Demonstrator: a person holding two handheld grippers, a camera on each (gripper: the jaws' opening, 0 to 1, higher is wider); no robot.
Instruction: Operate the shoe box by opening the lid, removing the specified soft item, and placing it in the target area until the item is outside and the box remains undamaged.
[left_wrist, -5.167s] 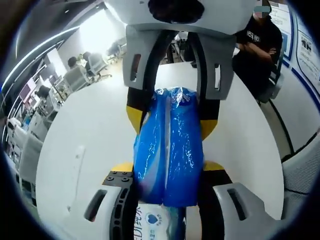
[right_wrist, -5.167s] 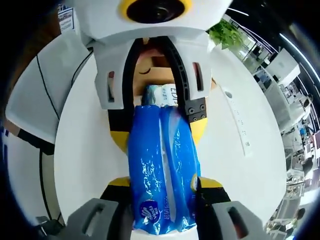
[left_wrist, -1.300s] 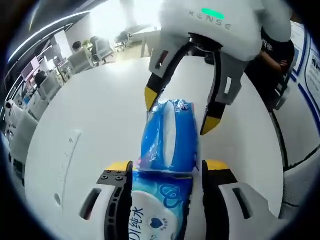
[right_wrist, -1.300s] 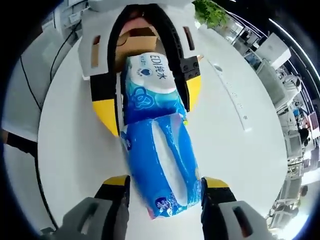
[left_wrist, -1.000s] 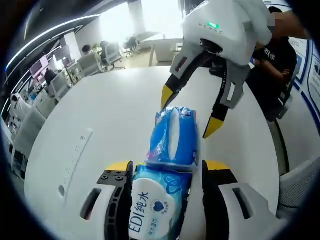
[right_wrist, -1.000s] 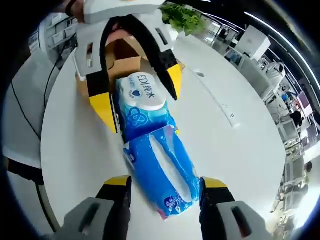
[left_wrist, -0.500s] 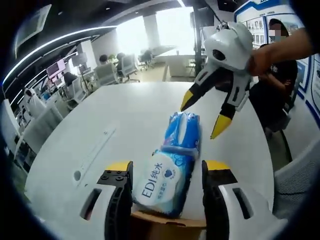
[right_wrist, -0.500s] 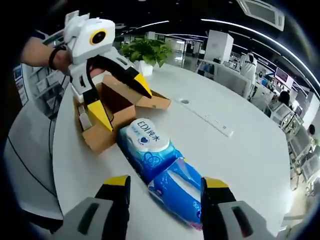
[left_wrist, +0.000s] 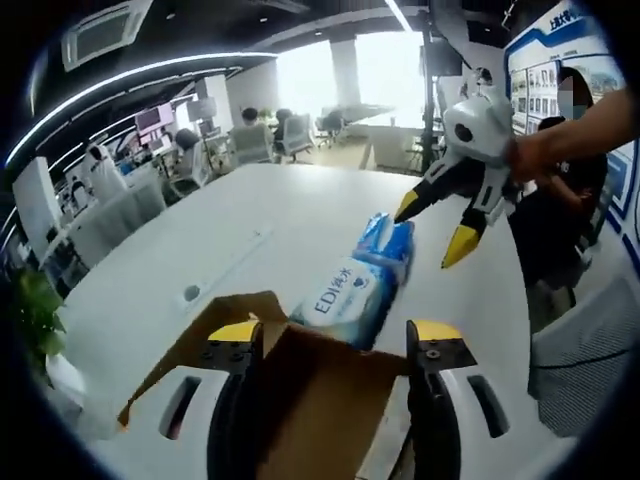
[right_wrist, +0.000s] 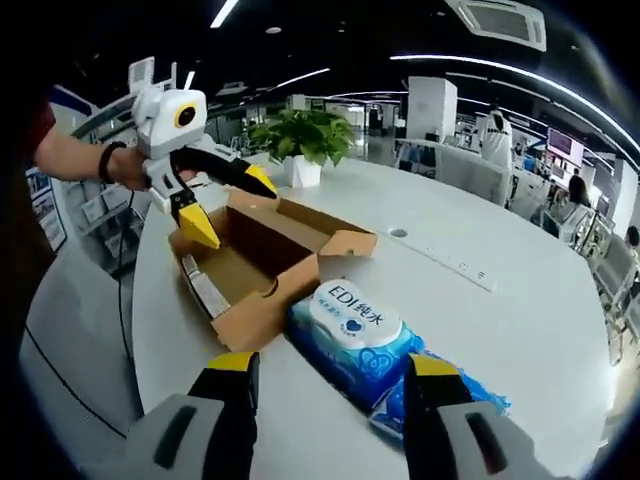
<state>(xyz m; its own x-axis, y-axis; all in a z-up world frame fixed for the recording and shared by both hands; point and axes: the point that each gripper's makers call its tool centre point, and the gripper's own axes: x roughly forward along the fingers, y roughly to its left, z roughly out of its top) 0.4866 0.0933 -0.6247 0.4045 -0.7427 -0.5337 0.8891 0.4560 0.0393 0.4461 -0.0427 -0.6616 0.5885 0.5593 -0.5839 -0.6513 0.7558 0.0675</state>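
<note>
Shoe box, brown cardboard, lid flaps open (right_wrist: 262, 262), sits left of centre in the right gripper view on the white round table (right_wrist: 520, 330); in the left gripper view it is at bottom centre (left_wrist: 300, 400), between that view's own jaws. No damage visible, though the far sides can't be checked.

Soft item: blue plastic pack of wet wipes with a white oval lid patch (right_wrist: 365, 340), lying flat on the table just beside the box's near corner, lower centre of the right gripper view. Left gripper view has it at centre (left_wrist: 352, 290), just past the box edge. Whether it touches the box can't be told.

Judged progress: lid open, item out, item set down. What seems left is only pulling clear, or a check that this spot is the target area; no marked area visible.

Writing: "EDI" plus Chinese characters on the white patch, with a small blue heart mark. Fine print too small to read.

Left gripper (right_wrist: 212, 205), upper left of the right gripper view, hangs over the box with yellow-tipped jaws spread apart, nothing between them. Right gripper (left_wrist: 448, 222), upper right of the left gripper view, is raised above the pack, jaws also apart and empty.

Also: a green potted plant (right_wrist: 300, 140) at upper centre of the right gripper view, and office desks and seated people behind.
</note>
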